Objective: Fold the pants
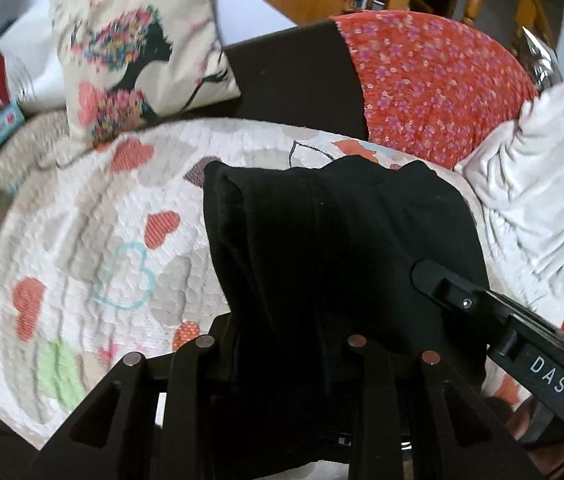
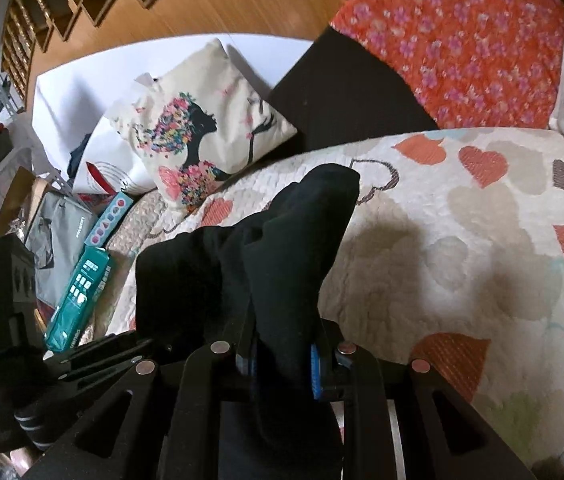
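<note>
The black pants (image 1: 333, 240) hang bunched between both grippers above a heart-print quilt (image 1: 94, 240). My left gripper (image 1: 282, 344) is shut on the pants; the cloth drapes over and hides its fingertips. The right gripper's finger shows at the right of the left wrist view (image 1: 481, 304). In the right wrist view the pants (image 2: 266, 248) rise in a lump from my right gripper (image 2: 283, 354), which is shut on them between blue pads (image 2: 314, 368). The left gripper (image 2: 94, 354) shows at the left, also under the cloth.
A printed cushion (image 1: 138, 68) leans at the back of the quilt (image 2: 461, 240). An orange flowered cover (image 1: 437, 84) and white cloth (image 1: 533, 192) lie to the right. Teal boxes (image 2: 78, 296) and a grey bag (image 2: 58, 232) lie at the left. A wooden staircase (image 2: 122, 4) stands behind.
</note>
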`<state>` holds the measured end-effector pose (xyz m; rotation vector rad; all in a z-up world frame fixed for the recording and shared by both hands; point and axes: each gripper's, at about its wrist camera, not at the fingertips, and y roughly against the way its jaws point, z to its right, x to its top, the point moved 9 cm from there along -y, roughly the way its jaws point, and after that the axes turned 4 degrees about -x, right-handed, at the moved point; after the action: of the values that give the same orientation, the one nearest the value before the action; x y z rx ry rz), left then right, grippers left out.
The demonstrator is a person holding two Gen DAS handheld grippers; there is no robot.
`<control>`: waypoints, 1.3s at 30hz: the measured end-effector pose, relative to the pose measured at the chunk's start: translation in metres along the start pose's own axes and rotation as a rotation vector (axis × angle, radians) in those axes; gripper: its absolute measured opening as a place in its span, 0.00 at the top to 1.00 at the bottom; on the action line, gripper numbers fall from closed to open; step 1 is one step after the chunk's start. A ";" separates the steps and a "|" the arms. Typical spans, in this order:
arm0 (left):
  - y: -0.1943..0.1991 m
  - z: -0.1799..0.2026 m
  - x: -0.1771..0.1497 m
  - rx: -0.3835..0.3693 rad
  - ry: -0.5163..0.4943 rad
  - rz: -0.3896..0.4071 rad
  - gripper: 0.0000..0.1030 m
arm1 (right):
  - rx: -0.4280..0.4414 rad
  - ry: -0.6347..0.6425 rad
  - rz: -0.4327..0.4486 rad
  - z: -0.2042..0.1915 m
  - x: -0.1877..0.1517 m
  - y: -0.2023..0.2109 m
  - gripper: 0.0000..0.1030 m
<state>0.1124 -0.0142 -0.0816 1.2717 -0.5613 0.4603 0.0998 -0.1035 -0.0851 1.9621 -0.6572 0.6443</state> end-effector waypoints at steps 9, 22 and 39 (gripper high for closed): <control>-0.016 0.011 0.009 0.027 -0.026 -0.017 0.74 | 0.005 -0.037 0.007 0.015 0.006 -0.001 0.80; -0.087 0.028 0.046 0.079 -0.109 -0.036 0.74 | -0.030 -0.054 -0.008 0.063 0.039 -0.053 0.80; -0.198 0.024 0.087 0.026 -0.039 -0.128 0.74 | -0.079 -0.117 -0.070 0.126 0.084 -0.138 0.80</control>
<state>0.2978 -0.0830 -0.1717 1.3349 -0.5048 0.3378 0.2747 -0.1734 -0.1664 1.9503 -0.6720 0.4573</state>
